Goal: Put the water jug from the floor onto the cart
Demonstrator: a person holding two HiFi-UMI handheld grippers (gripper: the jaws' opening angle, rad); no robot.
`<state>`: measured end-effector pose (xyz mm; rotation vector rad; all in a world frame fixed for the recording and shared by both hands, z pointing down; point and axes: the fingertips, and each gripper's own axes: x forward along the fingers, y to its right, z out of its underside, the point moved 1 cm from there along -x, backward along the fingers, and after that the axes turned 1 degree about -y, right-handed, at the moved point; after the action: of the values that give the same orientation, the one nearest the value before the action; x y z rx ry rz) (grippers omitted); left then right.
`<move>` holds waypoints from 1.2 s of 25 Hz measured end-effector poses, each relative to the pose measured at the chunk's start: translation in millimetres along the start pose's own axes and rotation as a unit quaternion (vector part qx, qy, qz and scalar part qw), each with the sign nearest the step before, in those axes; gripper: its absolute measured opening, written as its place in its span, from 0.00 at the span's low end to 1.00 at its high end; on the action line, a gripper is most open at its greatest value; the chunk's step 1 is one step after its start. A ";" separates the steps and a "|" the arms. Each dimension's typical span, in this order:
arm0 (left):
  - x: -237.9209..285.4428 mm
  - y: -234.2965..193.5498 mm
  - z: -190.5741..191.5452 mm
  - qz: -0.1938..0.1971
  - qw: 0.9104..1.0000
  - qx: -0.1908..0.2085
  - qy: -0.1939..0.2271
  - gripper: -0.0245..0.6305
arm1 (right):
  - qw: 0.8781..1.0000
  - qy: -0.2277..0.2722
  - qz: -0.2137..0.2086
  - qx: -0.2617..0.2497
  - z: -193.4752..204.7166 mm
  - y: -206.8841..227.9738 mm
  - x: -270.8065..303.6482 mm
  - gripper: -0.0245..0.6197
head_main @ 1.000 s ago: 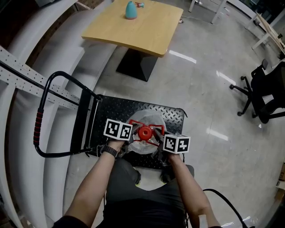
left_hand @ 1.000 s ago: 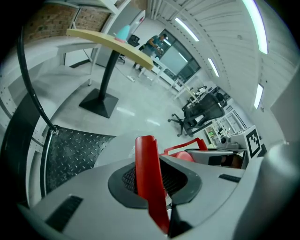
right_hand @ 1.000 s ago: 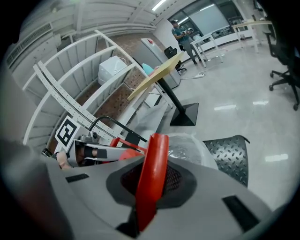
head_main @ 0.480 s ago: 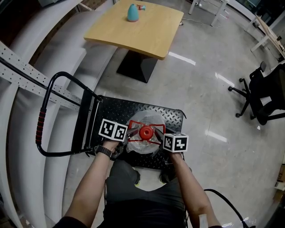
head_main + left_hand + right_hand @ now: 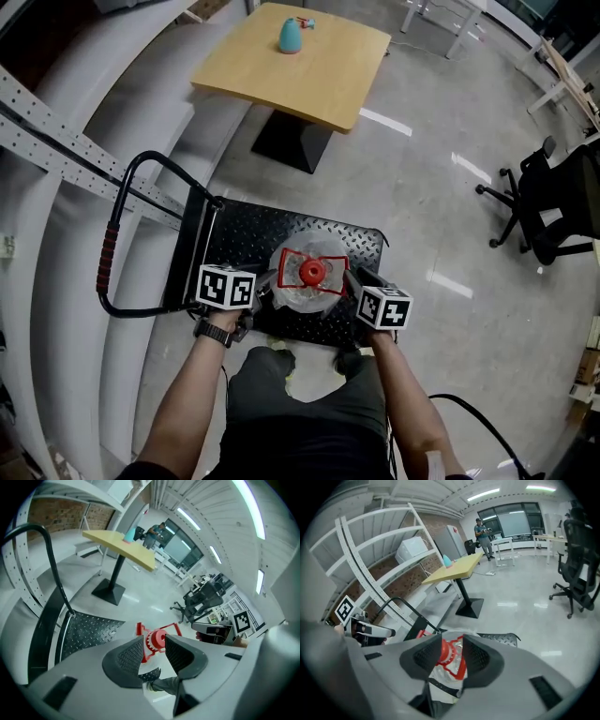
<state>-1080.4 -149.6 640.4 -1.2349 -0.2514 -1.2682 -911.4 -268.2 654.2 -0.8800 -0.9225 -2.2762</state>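
The clear water jug (image 5: pixel 292 294) with a red cap and red handle frame stands upright on the black cart deck (image 5: pixel 246 234), near its front edge. My left gripper (image 5: pixel 265 284) hovers just left of the jug, open, with nothing between its pads; its jaws have just been opening. In the left gripper view the red cap (image 5: pixel 157 639) shows beyond the parted left gripper (image 5: pixel 153 642). My right gripper (image 5: pixel 350 278) hovers at the jug's right, also open after just opening and easing in slightly. The right gripper (image 5: pixel 451 644) looks down at the jug (image 5: pixel 449 667), apart from it.
The cart's black push handle (image 5: pixel 111 255) with a red grip rises at the left, beside white shelving rails (image 5: pixel 56 141). A wooden pedestal table (image 5: pixel 309 70) bearing a teal vase (image 5: pixel 291 36) stands beyond the cart. An office chair (image 5: pixel 548 202) is far right. My feet (image 5: pixel 279 361) are at the cart's front.
Both grippers let go of the jug's red handle, opened, and rose back and apart from it. The jug stays standing on the cart deck.
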 end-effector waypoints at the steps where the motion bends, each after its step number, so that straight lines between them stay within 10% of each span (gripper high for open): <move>1: -12.2 14.7 -4.9 0.004 1.000 0.009 0.012 0.26 | 1.000 0.008 -0.010 -0.007 -7.0 -15.4 -14.9 0.23; 6: -97.2 126.1 -36.0 0.052 0.987 0.090 0.119 0.04 | 0.993 0.075 -0.072 -0.050 -52.9 -114.9 -112.5 0.10; 12: -197.9 252.7 -34.7 0.082 0.937 0.247 0.232 0.04 | 0.965 0.211 -0.081 -0.132 -93.5 -198.4 -246.5 0.05; 21: -301.9 375.2 24.5 0.079 0.872 0.308 0.372 0.04 | 0.909 0.333 -0.107 -0.228 -55.4 -258.7 -411.8 0.05; 26: -307.3 466.7 146.9 0.057 0.864 0.303 0.398 0.04 | 0.890 0.358 -0.133 -0.249 43.4 -234.3 -518.8 0.04; 30: -301.7 533.6 267.3 0.015 0.879 0.276 0.389 0.04 | 0.886 0.355 -0.151 -0.258 143.6 -199.6 -601.9 0.04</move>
<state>-635.3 134.4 230.0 -0.1891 0.0059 -1.4339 -600.2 97.5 215.7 -0.0168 -0.1173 -2.8507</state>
